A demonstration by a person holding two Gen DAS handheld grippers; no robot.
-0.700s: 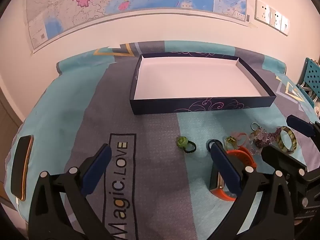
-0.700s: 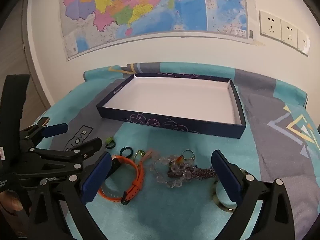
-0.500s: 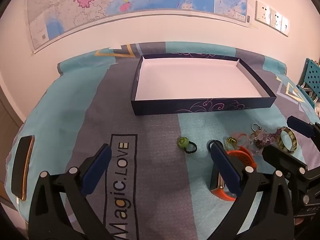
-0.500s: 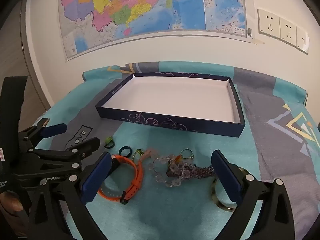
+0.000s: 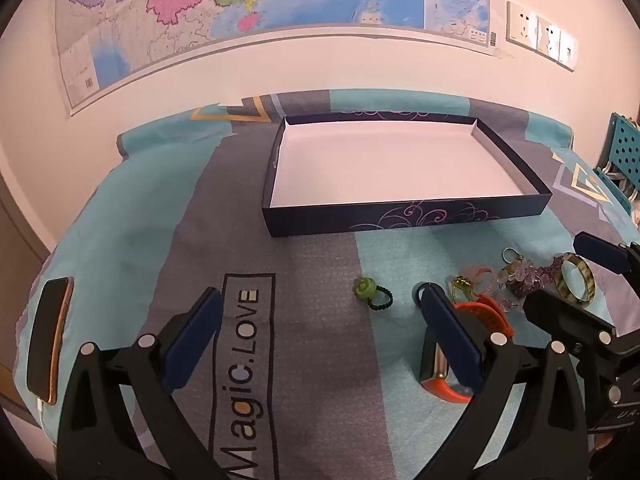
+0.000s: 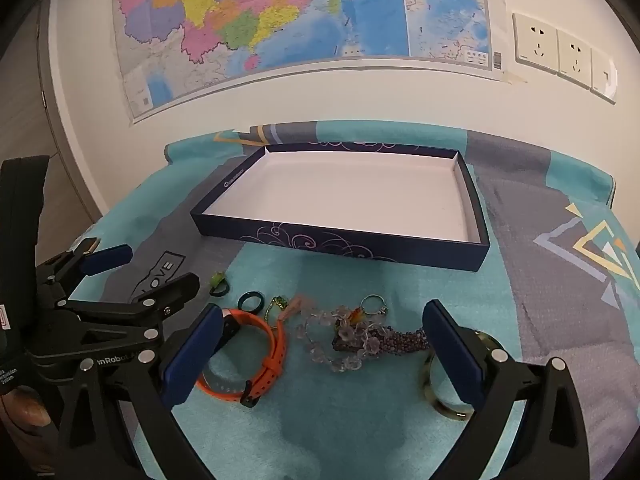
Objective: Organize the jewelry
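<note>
Nearest the right gripper (image 6: 322, 354), whose blue-padded jaws stand wide with nothing clamped, the jewelry lies loose on a teal and grey cloth (image 6: 360, 432). An orange rubber watch strap (image 6: 264, 364) curls just inside its left finger, a string of clear, knobbly beads (image 6: 340, 356) sits between the fingers, and a woven purple bead bracelet (image 6: 400, 340) runs toward the right finger, which partly hides a glossy green-yellow bangle (image 6: 436, 400). Slightly beyond lie a dark ring (image 6: 251, 302), a small wire ring (image 6: 373, 303) and a green piece (image 6: 218, 280).

The left gripper (image 5: 320, 332) is likewise spread wide and empty, tilted down over the grey panel printed "Magic.LOVE" (image 5: 240, 364). A green bead on a black elastic loop (image 5: 372, 294) lies between and just ahead of its fingertips; the rest of the pile lies to its right. A dark phone (image 5: 48, 340) rests at the cloth's left edge.

Farther back stands a shallow navy box lid (image 6: 340, 246) with pale swirls outside and a plain white inside. Behind it a colourful map (image 6: 300, 20) hangs on the wall.
</note>
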